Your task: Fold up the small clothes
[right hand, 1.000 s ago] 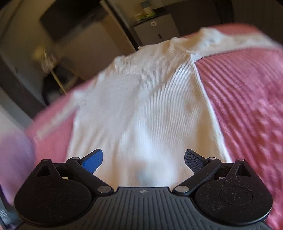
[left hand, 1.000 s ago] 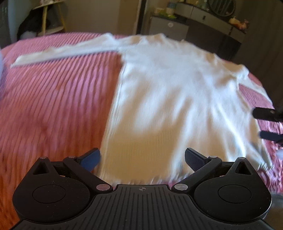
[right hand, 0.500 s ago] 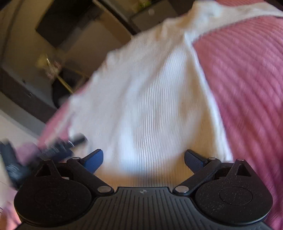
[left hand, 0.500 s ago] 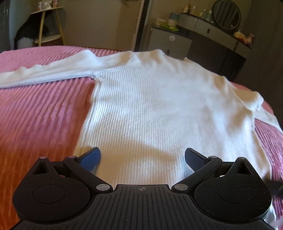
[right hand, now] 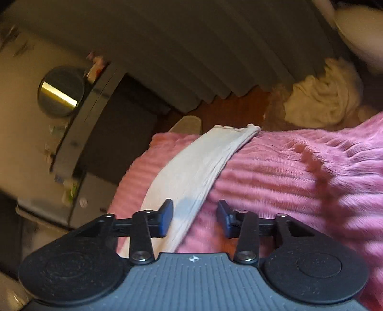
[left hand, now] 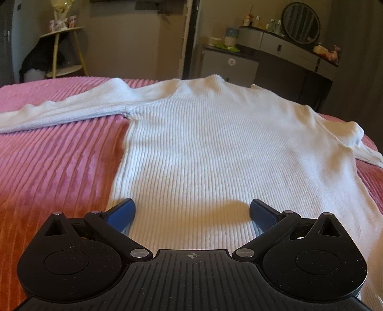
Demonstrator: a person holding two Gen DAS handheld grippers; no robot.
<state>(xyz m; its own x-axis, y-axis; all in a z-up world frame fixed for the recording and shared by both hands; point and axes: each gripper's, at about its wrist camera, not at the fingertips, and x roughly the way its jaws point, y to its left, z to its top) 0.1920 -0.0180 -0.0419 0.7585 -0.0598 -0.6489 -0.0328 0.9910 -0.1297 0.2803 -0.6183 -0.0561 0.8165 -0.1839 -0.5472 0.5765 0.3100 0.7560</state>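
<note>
A white ribbed long-sleeved sweater (left hand: 215,148) lies flat on a pink ribbed bedspread (left hand: 52,167), with one sleeve stretched to the left and the other to the right. My left gripper (left hand: 192,213) is open and empty, low over the sweater's hem near its left corner. In the right wrist view my right gripper (right hand: 195,215) is open, partly narrowed, over the right sleeve (right hand: 191,167), which runs away to its cuff. Nothing is held between its jaws.
A dresser with a round mirror (left hand: 300,22) and a small cabinet (left hand: 227,64) stand beyond the bed. A side table (left hand: 64,52) is at the far left. A cream cloth heap (right hand: 323,98) lies past the bed edge by a curtain (right hand: 191,43).
My left gripper has dropped lower and closer to the hem. My right gripper has swung right from the sweater's body to the right sleeve, and its jaws have narrowed.
</note>
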